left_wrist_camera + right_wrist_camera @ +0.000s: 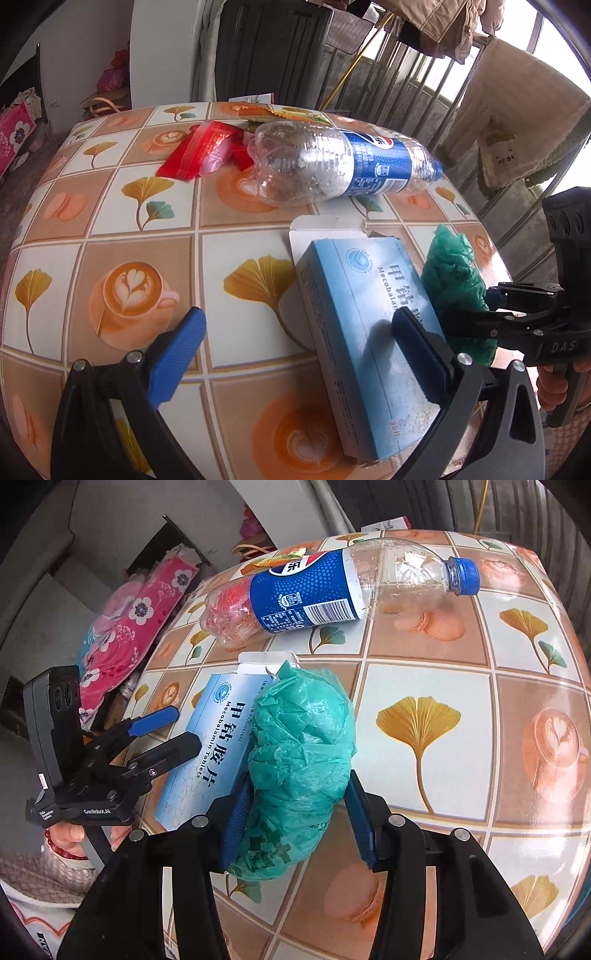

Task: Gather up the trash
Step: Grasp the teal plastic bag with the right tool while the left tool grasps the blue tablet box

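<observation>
While the right gripper (297, 821) jaws clamp a green bag (301, 760), the left gripper (301, 363) jaws gape around a "Mecobalamin Tablets" box (364, 332), near a Pepsi bottle (332, 166).

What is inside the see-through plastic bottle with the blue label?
The clear plastic bottle looks empty, blue cap on. Red wrappers show through its base from behind. The label hides its middle.

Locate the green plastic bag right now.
The green plastic bag sits between the right gripper fingers on the table, touching the blue medicine box on its left, with the empty bottle lying beyond.
</observation>
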The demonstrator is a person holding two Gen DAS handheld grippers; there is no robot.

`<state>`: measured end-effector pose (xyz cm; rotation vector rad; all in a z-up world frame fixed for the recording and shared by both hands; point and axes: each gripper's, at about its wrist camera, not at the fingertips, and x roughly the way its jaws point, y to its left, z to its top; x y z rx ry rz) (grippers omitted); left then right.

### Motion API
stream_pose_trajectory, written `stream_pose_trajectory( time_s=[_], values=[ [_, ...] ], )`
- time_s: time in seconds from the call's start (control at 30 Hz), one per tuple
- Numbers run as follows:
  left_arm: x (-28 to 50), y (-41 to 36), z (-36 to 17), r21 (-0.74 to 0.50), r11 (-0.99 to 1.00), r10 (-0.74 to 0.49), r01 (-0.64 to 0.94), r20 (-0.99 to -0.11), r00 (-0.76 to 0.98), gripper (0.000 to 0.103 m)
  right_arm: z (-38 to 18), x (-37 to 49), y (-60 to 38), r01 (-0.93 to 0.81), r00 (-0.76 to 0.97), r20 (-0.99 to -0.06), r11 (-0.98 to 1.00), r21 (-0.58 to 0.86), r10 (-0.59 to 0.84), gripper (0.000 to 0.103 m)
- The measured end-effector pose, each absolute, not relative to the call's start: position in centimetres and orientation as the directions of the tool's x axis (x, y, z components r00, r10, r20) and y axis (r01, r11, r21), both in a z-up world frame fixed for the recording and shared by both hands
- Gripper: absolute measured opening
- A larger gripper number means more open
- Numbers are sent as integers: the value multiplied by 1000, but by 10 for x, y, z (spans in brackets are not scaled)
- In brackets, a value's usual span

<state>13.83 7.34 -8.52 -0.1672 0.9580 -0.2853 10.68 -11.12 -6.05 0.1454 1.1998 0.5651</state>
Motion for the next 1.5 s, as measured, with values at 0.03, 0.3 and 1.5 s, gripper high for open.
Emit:
stream_pose_trajectory(
  time_s=[0.03,0.3,1.5],
  values=[
    [134,76,-85,-250,955,-298,162,-783,547,99,-61,106,-107,-344,242,-839,852,396,488,47],
    [129,77,-82,-264,951,-307,158,-778,548,99,-58,101,-91,-368,236,-837,843,393,493,47],
    [108,55,-70,-323,923,-382,207,-715,586,93,-64,73,-123,-211,437,-840,945,251,321,95]
  ],
)
